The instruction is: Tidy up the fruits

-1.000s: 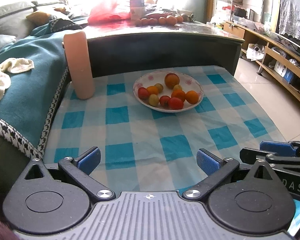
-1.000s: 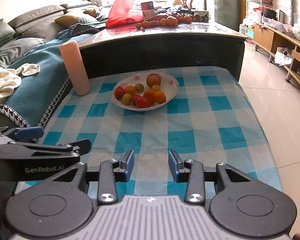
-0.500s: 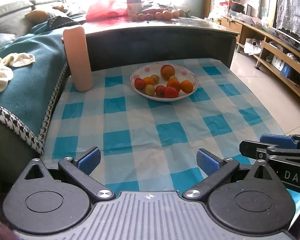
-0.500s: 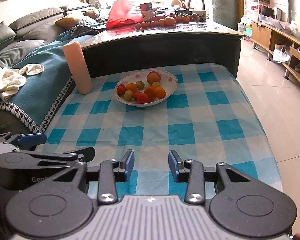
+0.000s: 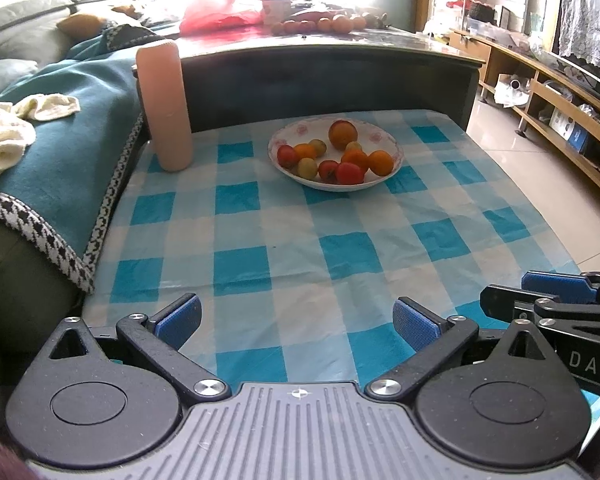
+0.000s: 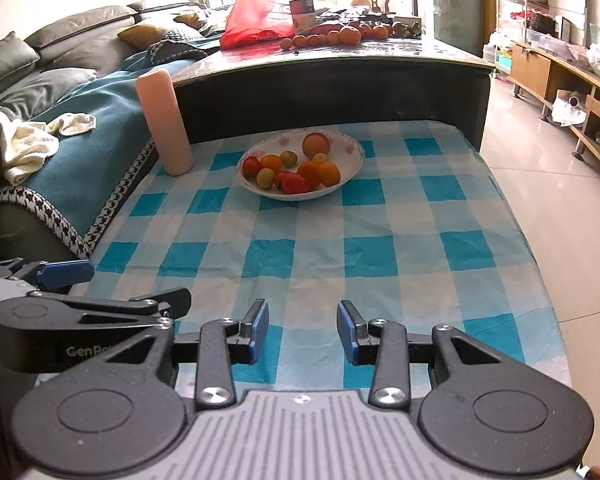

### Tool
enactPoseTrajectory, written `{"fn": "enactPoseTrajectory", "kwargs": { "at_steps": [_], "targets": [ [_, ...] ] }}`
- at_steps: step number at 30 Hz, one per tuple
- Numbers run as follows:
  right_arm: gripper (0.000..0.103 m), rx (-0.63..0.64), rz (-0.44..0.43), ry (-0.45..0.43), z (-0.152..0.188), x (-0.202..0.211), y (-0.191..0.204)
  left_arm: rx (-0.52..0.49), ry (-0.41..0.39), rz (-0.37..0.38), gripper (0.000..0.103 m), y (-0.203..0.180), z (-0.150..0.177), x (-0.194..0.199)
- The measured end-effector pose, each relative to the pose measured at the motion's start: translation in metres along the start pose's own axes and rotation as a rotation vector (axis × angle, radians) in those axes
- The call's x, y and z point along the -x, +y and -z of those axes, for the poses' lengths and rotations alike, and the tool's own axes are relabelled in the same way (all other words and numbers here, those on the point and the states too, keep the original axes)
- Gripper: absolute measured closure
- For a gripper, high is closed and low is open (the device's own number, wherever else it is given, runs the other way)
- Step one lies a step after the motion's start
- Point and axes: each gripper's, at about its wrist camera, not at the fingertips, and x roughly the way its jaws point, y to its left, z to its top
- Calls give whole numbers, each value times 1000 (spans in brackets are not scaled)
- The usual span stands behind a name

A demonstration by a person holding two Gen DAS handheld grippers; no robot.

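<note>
While both my claws hang low over the near edge of the checked cloth (image 5: 300, 240), neither holds anything: my left claw (image 5: 296, 320) stands wide apart, and my right claw (image 6: 302, 330) is parted more narrowly, also empty. The fruits sit together in the white flowered bowl (image 5: 380, 136), at about twelve o'clock from my left claw and eleven o'clock from my right, well apart from both.

I count nine pieces in the bowl: one large orange-red fruit (image 5: 343, 134) at the far side, three smaller orange ones, three red tomato-like ones and two little yellow-green ones. A pink cylinder (image 5: 164, 104) stands upright at ten o'clock, near the bowl but not touching it. More fruit lies in a row on the dark worktop (image 6: 340, 60) behind; too small to count.

I judge these pieces light, round, smooth-skinned and apt to roll or slip. The red ones look soft and would bruise, so I would close gently across the widest middle of each, starting with whichever lies clear of its neighbours.
</note>
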Motion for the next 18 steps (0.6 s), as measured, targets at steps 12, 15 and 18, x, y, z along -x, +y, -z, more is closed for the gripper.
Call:
{"fn": "enactPoseTrajectory", "kwargs": {
  "at_steps": [12,15,18],
  "targets": [
    [50,2,-3,15,2,-2,0,0,6,-19,0,-2,1,-1],
    [50,4,-5,18,3,-2,0,2,7,-22,0,-3,2,-2],
    [50,7,-5,21,3,-3,1,0,8,-26,0,-3,2,-2]
  ]
}}
